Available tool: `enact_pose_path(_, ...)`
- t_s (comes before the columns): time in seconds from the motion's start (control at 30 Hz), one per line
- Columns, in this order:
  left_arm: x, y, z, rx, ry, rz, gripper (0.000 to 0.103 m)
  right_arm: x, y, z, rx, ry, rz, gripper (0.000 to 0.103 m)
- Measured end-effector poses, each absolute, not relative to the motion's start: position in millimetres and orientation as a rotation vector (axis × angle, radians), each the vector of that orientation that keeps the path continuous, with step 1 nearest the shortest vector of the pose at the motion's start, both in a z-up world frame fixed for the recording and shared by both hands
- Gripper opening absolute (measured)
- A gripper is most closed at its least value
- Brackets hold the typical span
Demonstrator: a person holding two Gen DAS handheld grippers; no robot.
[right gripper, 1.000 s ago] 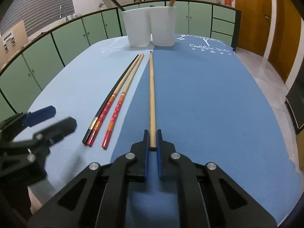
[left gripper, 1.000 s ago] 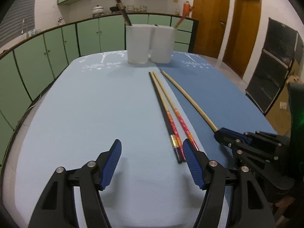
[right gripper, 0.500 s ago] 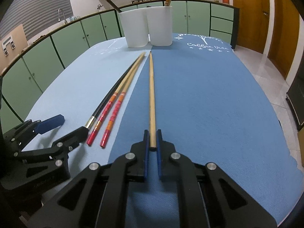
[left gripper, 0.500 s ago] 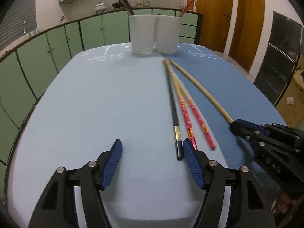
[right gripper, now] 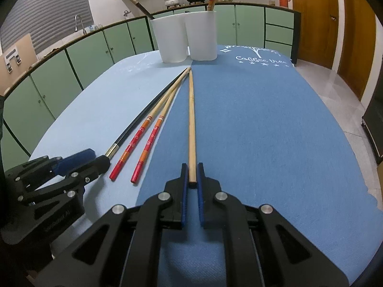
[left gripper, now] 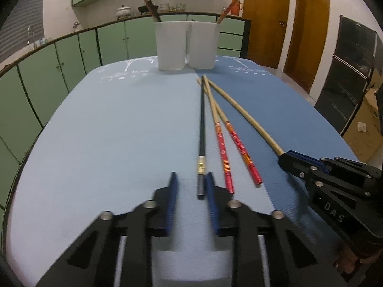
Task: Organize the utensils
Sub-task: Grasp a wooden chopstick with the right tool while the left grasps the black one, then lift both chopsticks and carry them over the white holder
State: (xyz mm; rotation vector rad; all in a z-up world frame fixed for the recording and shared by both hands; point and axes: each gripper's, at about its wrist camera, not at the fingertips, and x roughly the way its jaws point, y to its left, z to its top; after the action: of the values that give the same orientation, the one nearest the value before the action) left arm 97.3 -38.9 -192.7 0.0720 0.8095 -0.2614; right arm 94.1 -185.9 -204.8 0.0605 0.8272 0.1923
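Your left gripper (left gripper: 191,181) has its jaws closing. The black chopstick (left gripper: 202,129) lies between them, with its near end close to the right blue pad (left gripper: 210,191). There is a gap on the other side, so the pads are not squeezing it.

Your right gripper (right gripper: 192,174) is clamped on the plain wooden chopstick (right gripper: 191,119). Its blue pads press on the near end of that stick from both sides.

All four sticks lie on the table (left gripper: 107,131), which has a light blue cloth on one half and a darker blue cloth on the other. The black stick is on the left. Next to it are two red chopsticks (left gripper: 223,153) with pale wooden tips. The plain wooden one is on the right. The far tips of the sticks come close together near the cups, and the near ends spread apart like a fan.

Two white cups (left gripper: 186,45) stand side by side at the far end of the table, touching each other. A dark stick pokes out of the left cup and a red one out of the right cup.

Green cupboards (left gripper: 59,67) run behind the table.
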Motion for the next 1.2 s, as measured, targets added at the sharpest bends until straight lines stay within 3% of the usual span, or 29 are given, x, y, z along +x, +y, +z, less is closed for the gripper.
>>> enact_pose_path(0.3, 96, -43, -184, 0.091, 0.79, -0.255, 0.006, 96, -190, -191, 0.086, 0.834, 0.212, 0.006)
enact_pose_path(0.93, 97, -32, -44, 0.089, 0.472, -0.273, 0.006, 104, -215, -73, 0.099, 0.6, 0.268, 0.006)
enact_pose_path(1.2, 116, -31, -15, 0.075, 0.427, -0.305, 0.006, 124, -221, -24, 0.126, 0.546, 0.315, 0.006)
